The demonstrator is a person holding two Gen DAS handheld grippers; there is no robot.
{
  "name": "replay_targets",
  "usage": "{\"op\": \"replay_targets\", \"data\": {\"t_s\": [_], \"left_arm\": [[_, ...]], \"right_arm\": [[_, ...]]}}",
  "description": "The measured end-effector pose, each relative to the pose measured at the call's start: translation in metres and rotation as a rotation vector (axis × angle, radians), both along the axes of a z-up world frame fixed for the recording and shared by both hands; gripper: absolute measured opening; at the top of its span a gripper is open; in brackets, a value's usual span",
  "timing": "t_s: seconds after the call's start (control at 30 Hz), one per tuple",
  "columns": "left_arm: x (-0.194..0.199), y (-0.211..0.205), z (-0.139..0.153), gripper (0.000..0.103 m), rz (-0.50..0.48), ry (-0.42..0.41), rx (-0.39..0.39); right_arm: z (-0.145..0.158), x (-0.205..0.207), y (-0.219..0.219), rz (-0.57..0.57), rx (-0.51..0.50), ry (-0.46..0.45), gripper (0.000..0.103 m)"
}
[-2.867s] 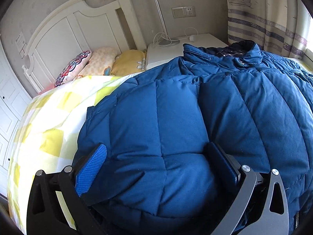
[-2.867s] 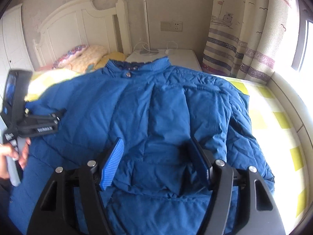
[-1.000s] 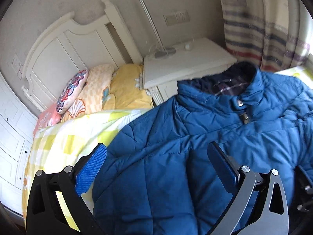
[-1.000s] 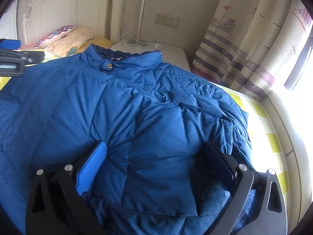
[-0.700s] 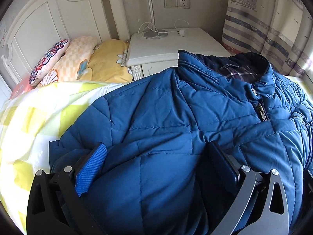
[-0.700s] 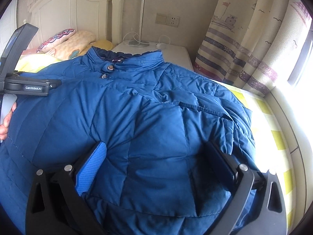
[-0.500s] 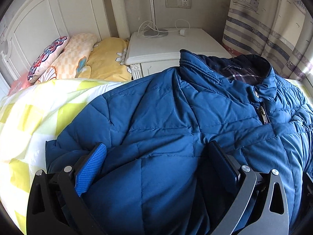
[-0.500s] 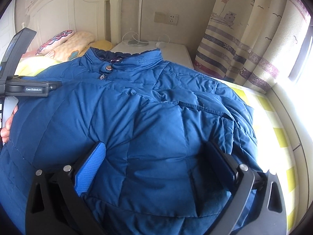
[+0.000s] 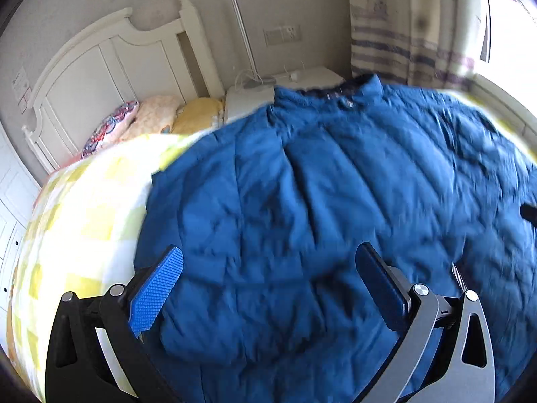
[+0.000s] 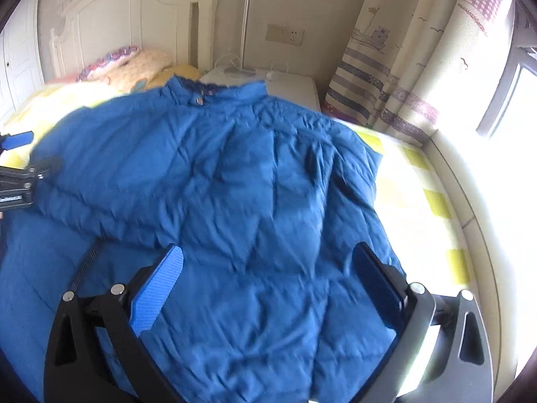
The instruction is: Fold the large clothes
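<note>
The jacket (image 10: 241,201) lies spread on the bed (image 10: 433,201), collar (image 10: 214,92) toward the headboard (image 10: 110,27), hem nearest the cameras. Both the left gripper (image 9: 268,285) and the right gripper (image 10: 265,282) hang over the hem end with jaws spread wide, holding nothing.

Risks from here, as I judge them:
- The padded fabric is thick and slippery. A shallow pinch may catch only the outer shell, so the fill slides and the fold comes out lopsided.
- A sleeve seems folded across the front on the side away from the window, though blur makes this uncertain. Lifting the hem could drag it loose.
- The jacket's window-side edge sits near the bed's edge, so an uneven pull from the 2 grippers could slide it off.
</note>
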State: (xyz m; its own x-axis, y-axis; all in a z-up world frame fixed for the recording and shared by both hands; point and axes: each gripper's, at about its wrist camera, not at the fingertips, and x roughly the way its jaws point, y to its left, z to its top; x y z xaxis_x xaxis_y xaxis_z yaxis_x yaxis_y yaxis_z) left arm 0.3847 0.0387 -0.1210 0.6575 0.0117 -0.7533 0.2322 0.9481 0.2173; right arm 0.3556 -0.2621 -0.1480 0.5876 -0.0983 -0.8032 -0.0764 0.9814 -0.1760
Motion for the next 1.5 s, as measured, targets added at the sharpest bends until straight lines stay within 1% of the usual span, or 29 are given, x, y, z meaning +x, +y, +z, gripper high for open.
{"op": "replay_targets", "data": {"t_s": [0.03,0.07,0.1,0.17,0.2,0.27,0.33,0.43,0.47,0.5,0.57,0.6,0.63,0.67,0.73,0.8,0.83,0.9,0.93,0.97,1.0,1.03,1.1,1.17,1.23,1.27,1.37,1.43,1.5], "left_arm": [[-0.004,0.003,-0.012,0.099,-0.003,0.036,0.006],[-0.003,0.008,-0.013,0.099,-0.005,0.056,-0.028],[-0.001,0.014,-0.01,0.099,0.006,0.058,-0.061],[0.003,0.02,-0.005,0.099,0.056,0.076,-0.053],[0.002,0.021,-0.003,0.099,0.06,0.091,-0.055],[-0.014,0.02,0.007,0.099,0.052,0.1,-0.016],[-0.039,0.018,0.011,0.099,0.01,0.112,0.035],[-0.074,0.029,-0.006,0.099,-0.014,0.17,0.088],[-0.082,0.036,-0.015,0.099,-0.014,0.186,0.082],[-0.088,0.047,-0.018,0.099,-0.018,0.168,0.024],[-0.09,0.07,-0.022,0.099,0.009,0.197,-0.103],[-0.092,0.077,-0.02,0.099,0.043,0.216,-0.126],[-0.097,0.081,-0.015,0.099,0.083,0.204,-0.112],[-0.108,0.084,-0.007,0.099,0.116,0.168,-0.097],[-0.138,0.086,0.012,0.099,0.091,0.107,-0.142],[-0.169,0.081,0.019,0.099,0.061,0.074,-0.145],[-0.181,0.075,0.016,0.099,0.043,0.064,-0.121],[-0.197,0.064,-0.002,0.099,0.025,0.078,-0.019],[-0.201,0.061,-0.016,0.099,0.03,0.094,0.021],[-0.205,0.066,-0.025,0.099,0.032,0.091,0.001],[-0.208,0.075,-0.026,0.099,0.05,0.075,-0.058],[-0.209,0.081,-0.027,0.099,0.064,0.091,-0.089],[-0.216,0.087,-0.021,0.099,0.074,0.101,-0.088],[-0.232,0.095,-0.012,0.099,0.078,0.051,-0.061],[-0.248,0.11,-0.007,0.099,0.091,0.033,-0.071],[-0.256,0.12,-0.007,0.099,0.098,0.037,-0.096],[-0.275,0.146,-0.015,0.099,0.148,0.06,-0.164],[-0.284,0.155,-0.018,0.099,0.156,0.059,-0.211],[-0.293,0.158,-0.021,0.099,0.15,0.066,-0.222]], "right_arm": [[-0.012,-0.002,-0.009,-0.008,0.05,0.021,0.1],[-0.014,-0.006,-0.018,-0.018,0.122,0.004,0.1],[-0.013,-0.006,-0.023,-0.023,0.151,0.015,0.1],[-0.004,-0.008,-0.025,-0.079,0.127,0.035,0.1],[0.003,-0.014,-0.025,-0.1,0.124,0.024,0.1],[0.018,-0.035,-0.021,-0.083,0.15,-0.016,0.1],[0.023,-0.059,-0.014,-0.036,0.141,-0.022,0.1],[-0.002,-0.088,-0.004,0.04,0.083,0.072,0.1],[-0.012,-0.093,-0.004,0.051,0.075,0.086,0.1],[-0.013,-0.1,-0.009,0.048,0.118,0.035,0.1],[-0.012,-0.102,-0.016,0.026,0.166,0.05,0.1],[-0.008,-0.105,-0.017,-0.007,0.146,0.051,0.1],[-0.001,-0.111,-0.015,-0.041,0.117,0.032,0.1],[0.007,-0.12,-0.014,-0.044,0.109,0.004,0.1],[0.023,-0.148,-0.006,0.016,0.158,-0.06,0.1],[0.023,-0.172,0.001,0.05,0.175,-0.06,0.1],[0.015,-0.182,0.008,0.067,0.167,-0.038,0.1],[-0.007,-0.195,0.023,0.11,0.1,0.014,0.1],[-0.014,-0.202,0.023,0.108,0.092,-0.029,0.1],[-0.018,-0.205,0.019,0.091,0.131,-0.047,0.1],[-0.019,-0.206,0.012,0.069,0.177,-0.038,0.1],[-0.016,-0.209,0.008,0.057,0.189,-0.027,0.1],[-0.009,-0.22,0.002,0.047,0.165,-0.028,0.1],[0.001,-0.243,-0.01,0.038,0.144,-0.079,0.1],[0.003,-0.268,-0.031,0.009,0.153,-0.106,0.1],[0.0,-0.281,-0.044,-0.014,0.167,-0.11,0.1],[-0.019,-0.309,-0.079,-0.085,0.275,-0.075,0.1],[-0.034,-0.32,-0.091,-0.111,0.336,-0.046,0.1],[-0.043,-0.327,-0.093,-0.104,0.359,-0.043,0.1]]}}
